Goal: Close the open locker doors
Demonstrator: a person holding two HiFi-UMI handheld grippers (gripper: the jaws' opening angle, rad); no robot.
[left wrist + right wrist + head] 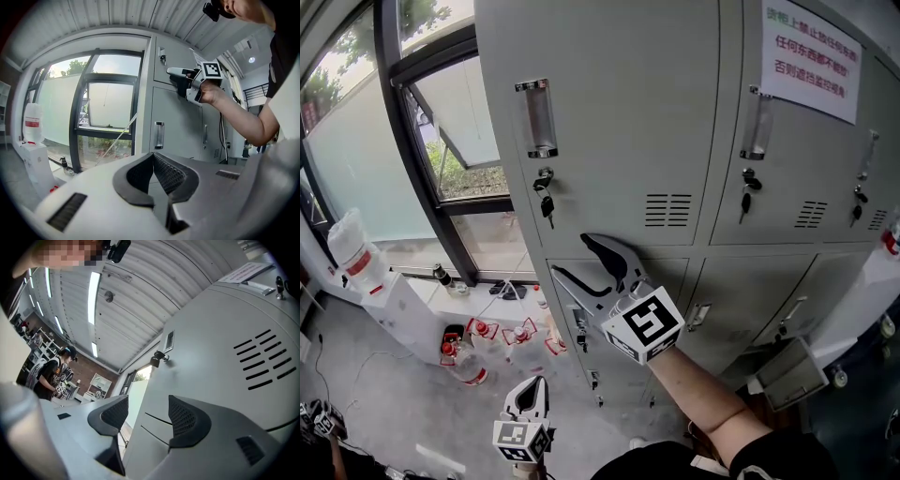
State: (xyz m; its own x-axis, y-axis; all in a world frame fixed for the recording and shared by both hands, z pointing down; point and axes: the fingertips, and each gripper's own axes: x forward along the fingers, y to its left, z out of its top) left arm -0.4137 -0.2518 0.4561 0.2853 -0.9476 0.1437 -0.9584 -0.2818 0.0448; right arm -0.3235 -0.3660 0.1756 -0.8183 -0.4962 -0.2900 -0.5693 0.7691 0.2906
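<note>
A bank of grey lockers [619, 112] fills the head view. The upper doors lie flush, each with a handle [537, 117] and a key in its lock [545, 187]. My right gripper [572, 255] is open, with nothing between its jaws, and its tips are close to the seam between the upper and the lower left door [581, 323]. The right gripper view shows the open pads [187, 420] against a vented door face [220, 352]. My left gripper [534, 382] hangs low, off the lockers, with its jaws shut and empty [153, 157]. It looks at the right gripper [176, 77] and a closed lower door [176, 131].
A dark-framed window [441, 141] stands left of the lockers. Below it are a white water dispenser [366, 272] and small red-and-white items [478, 337] on the floor. A grey panel [787, 370] juts out low on the right. A person [54, 373] stands far behind.
</note>
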